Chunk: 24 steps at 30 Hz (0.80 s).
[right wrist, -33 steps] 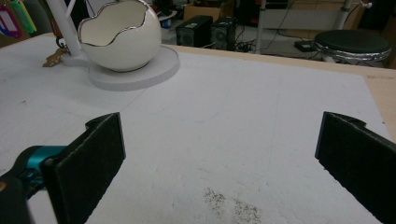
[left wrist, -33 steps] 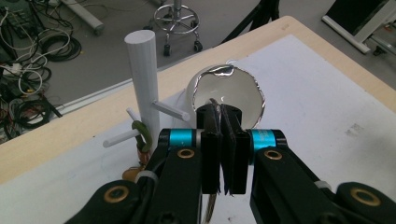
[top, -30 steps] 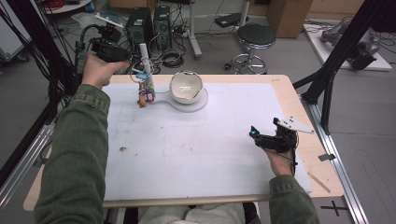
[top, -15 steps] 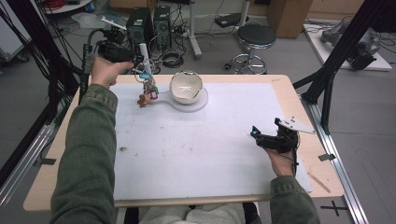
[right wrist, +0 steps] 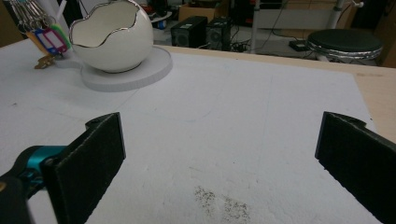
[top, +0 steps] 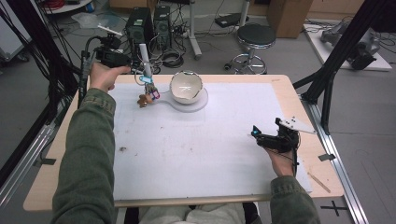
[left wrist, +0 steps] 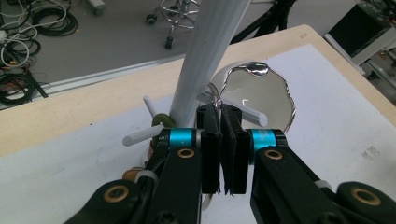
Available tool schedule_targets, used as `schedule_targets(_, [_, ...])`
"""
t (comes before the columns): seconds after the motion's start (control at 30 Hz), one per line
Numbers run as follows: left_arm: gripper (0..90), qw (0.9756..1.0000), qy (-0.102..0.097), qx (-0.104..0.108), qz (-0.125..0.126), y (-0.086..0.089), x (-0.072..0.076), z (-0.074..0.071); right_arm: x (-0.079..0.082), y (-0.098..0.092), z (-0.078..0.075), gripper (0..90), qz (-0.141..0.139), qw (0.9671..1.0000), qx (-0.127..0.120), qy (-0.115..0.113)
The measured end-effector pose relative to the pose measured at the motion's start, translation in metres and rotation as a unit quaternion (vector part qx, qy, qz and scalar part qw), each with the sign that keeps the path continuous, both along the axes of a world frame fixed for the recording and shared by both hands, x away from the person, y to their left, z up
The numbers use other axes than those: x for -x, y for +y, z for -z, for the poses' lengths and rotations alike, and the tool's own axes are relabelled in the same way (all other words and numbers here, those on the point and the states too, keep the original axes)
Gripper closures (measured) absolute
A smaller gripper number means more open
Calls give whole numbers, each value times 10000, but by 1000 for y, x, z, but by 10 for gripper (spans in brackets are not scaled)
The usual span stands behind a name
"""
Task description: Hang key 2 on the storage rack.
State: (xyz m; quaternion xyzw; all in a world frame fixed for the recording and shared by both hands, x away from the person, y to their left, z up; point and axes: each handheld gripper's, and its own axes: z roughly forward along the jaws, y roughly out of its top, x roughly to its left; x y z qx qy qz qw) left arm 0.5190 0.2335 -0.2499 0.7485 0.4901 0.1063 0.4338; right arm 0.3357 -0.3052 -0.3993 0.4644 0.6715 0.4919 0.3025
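At the far left corner of the table, my left gripper sits with its black jaws pressed together, and in the left gripper view they pinch a thin silvery wire ring that rises just above their tips. From that ring, a bunch of keys with coloured plastic tags and a small brown charm dangles right below the gripper, its lowest piece down at the white foam mat; I can't tell whether it touches. Just beyond the closed jaws stands a white ribbed post with short white pegs, leaning across my left gripper view, and the ring sits right against its foot. Past that post, just ahead of the gripper and to the right, is the white egg-shaped ceramic bowl with a jagged silver rim, resting on a round white base.

Over on the near right side, my right gripper lies low over the mat, well apart from the keys. In the right gripper view its jaws stand wide apart with nothing between them, just bare mat and a dark smudge. The bowl and tags sit far ahead, off to its left.
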Motion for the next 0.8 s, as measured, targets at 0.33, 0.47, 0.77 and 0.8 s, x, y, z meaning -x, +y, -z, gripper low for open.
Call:
schedule_targets(0.33, [604,9999,118,126,9,-2,3,-1,0,1,0,5,-5,10000,0,-12])
schedule_targets(0.47, [477,9999,75,142,-39,-1,6,-1,0,0,0,5,-13,10000,-13,-14])
schedule_targets(0.77, [230,9998,-78,97,-154,2,15,3,0,1,0,6,-18,10000,-3,-8])
schedule_targets(0.8, [189,9997,-76,47,-218,2,15,3,0,2,0,5,-13,10000,-13,-1])
